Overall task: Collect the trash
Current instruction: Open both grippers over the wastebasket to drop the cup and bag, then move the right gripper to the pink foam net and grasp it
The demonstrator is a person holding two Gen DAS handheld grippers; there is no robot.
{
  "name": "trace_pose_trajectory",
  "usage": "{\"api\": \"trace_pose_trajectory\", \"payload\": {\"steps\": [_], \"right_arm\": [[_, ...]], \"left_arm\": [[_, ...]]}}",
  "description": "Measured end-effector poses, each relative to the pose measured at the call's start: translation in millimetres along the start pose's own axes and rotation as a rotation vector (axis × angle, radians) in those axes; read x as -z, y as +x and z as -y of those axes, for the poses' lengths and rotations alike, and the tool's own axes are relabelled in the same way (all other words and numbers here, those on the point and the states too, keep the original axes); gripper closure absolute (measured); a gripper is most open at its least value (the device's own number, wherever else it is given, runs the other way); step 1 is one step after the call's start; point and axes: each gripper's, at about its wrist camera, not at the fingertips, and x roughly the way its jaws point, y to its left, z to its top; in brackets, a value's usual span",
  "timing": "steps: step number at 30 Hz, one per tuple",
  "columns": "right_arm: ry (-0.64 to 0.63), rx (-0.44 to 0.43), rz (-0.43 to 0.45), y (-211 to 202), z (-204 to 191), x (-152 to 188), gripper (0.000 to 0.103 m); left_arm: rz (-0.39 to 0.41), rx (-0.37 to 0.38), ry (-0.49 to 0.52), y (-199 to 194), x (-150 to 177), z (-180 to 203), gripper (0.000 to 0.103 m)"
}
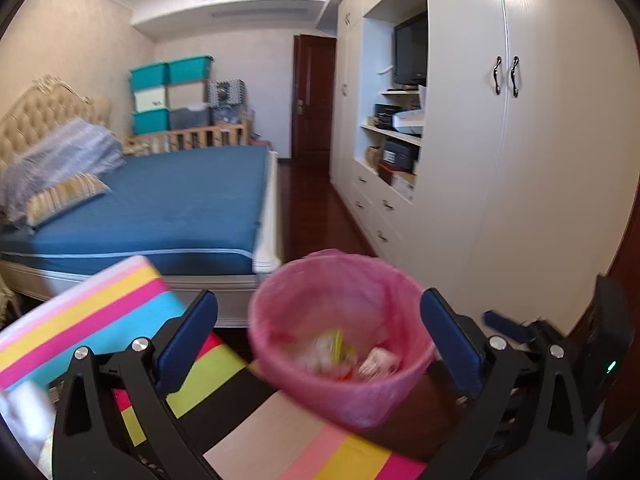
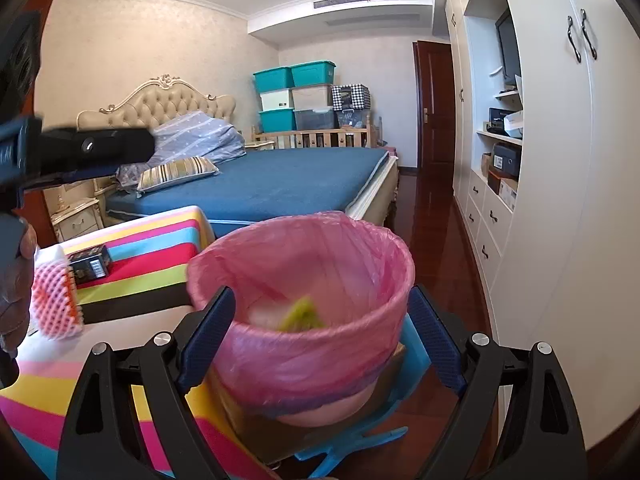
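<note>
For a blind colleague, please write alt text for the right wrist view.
The open right tool frames a bin lined with a pink bag, holding nothing. Beside the bin is a striped tablecloth; behind, a blue bed.

No text, label or number is sharp enough to read in either view.

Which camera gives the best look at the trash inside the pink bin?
The left wrist view. It looks down into the pink bin, so the trash at the bottom shows as several blurred wrappers. The right wrist view sees the bin more from the side, with only one yellow-green scrap visible.
</note>
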Motion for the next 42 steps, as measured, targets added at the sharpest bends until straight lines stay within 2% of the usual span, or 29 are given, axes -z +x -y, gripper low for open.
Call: {"api": "trace_pose_trajectory", "payload": {"steps": [6, 11, 17, 24, 28, 30, 34, 37, 42], "right_arm": [[-0.007, 0.022, -0.011, -19.5, -17.6, 4.6, 0.02], [0.034, -0.015, -0.027, -30.0, -39.3, 10.0, 0.02], [0.016, -0.096, -0.058, -38.4, -91.6, 18.2, 0.02], [-0.062, -0.204, -0.087, -40.5, -165.9, 24.6, 0.018], [-0.104, -0.247, -0.101, -40.3, -201.3, 27.5, 0.018], [-0.127, -0.259, -0.11, -39.6, -216.3, 28.4, 0.018], [-0.155, -0.28, -0.137, -34.0, -239.9, 28.3, 0.018], [-0.185, -0.267, -0.179, -23.6, -258.6, 28.8, 0.018], [-0.189, -0.24, -0.212, -10.7, -278.2, 28.8, 0.019]], "left_arm": [[0.008, -0.097, 0.073, -49.1, 37.0, -8.7, 0.005], [0.012, -0.169, 0.039, -93.2, 68.2, -37.2, 0.005], [0.012, -0.243, 0.011, -145.8, 101.4, -72.2, 0.005], [-0.008, -0.414, 0.002, -203.9, 149.1, -119.2, 0.005], [-0.019, -0.474, -0.014, -230.2, 167.7, -145.5, 0.005], [-0.032, -0.502, -0.016, -241.5, 178.2, -158.5, 0.005], [-0.08, -0.509, -0.07, -247.2, 193.5, -182.3, 0.005], [-0.1, -0.507, -0.124, -247.8, 201.2, -197.5, 0.005], [-0.127, -0.541, -0.121, -242.6, 206.6, -202.0, 0.005]]}}
